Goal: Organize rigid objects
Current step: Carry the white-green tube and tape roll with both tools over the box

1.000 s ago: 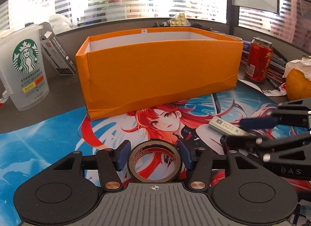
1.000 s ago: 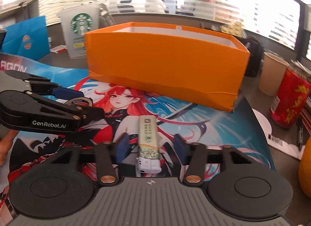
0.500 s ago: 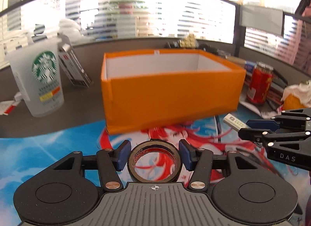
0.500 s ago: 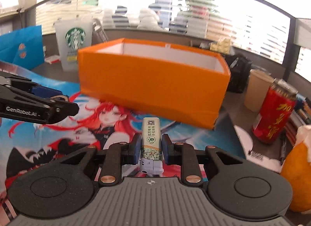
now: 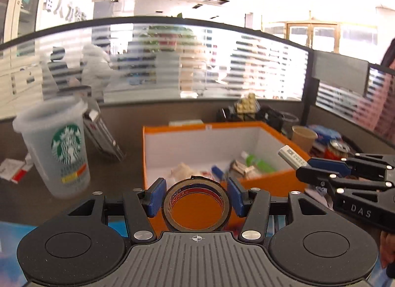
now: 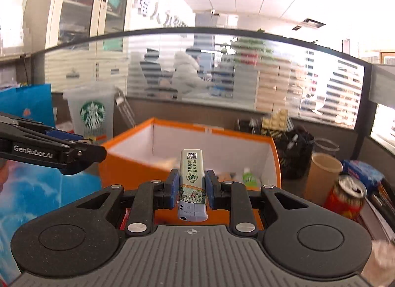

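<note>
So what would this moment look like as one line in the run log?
left gripper: shut on tape roll | right gripper: shut on lighter | both raised near orange box | nothing released

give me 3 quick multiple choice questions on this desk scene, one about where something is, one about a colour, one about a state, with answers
1. Where does the Starbucks cup stand?
A. inside the box
B. on the desk to the left of the box
C. on top of the red can

2. What colour is the outside of the box?
A. orange
B. green
C. black

3. What state are the right tongs in?
A. wide open and empty
B. shut on the tape roll
C. shut on the lighter

Answers:
1. B, the left wrist view shows the cup on the grey desk, left of the box and apart from it.
2. A, its outer walls are orange and its inside is white.
3. C, both blue pads press the sides of the lighter; the tape roll sits in the left tongs.
</note>
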`<action>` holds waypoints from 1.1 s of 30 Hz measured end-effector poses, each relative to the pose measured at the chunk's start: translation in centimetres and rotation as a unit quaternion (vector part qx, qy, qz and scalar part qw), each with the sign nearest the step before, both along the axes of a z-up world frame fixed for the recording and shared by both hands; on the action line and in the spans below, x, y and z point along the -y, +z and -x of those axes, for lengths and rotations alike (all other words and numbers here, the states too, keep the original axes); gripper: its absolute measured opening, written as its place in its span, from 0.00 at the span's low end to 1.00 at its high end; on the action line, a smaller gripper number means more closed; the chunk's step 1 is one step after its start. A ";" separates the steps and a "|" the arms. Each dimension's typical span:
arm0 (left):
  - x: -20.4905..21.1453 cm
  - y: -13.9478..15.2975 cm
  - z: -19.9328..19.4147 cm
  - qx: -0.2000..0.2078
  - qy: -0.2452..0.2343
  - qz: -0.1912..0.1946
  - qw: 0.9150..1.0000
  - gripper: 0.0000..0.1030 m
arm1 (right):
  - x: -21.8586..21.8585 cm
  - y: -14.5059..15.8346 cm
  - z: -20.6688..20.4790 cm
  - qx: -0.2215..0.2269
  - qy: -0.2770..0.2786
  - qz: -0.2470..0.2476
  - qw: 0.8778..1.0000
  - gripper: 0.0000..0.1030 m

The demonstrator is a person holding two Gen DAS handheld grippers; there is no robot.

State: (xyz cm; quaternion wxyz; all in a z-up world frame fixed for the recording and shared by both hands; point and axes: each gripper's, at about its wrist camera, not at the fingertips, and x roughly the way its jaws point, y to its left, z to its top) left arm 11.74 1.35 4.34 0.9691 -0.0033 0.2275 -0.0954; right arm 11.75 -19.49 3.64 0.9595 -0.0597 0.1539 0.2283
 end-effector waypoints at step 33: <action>2.1 -3.6 -14.4 -0.127 0.026 -0.009 0.991 0.51 | -2.4 -0.9 -15.3 -0.117 0.009 0.012 0.993 0.21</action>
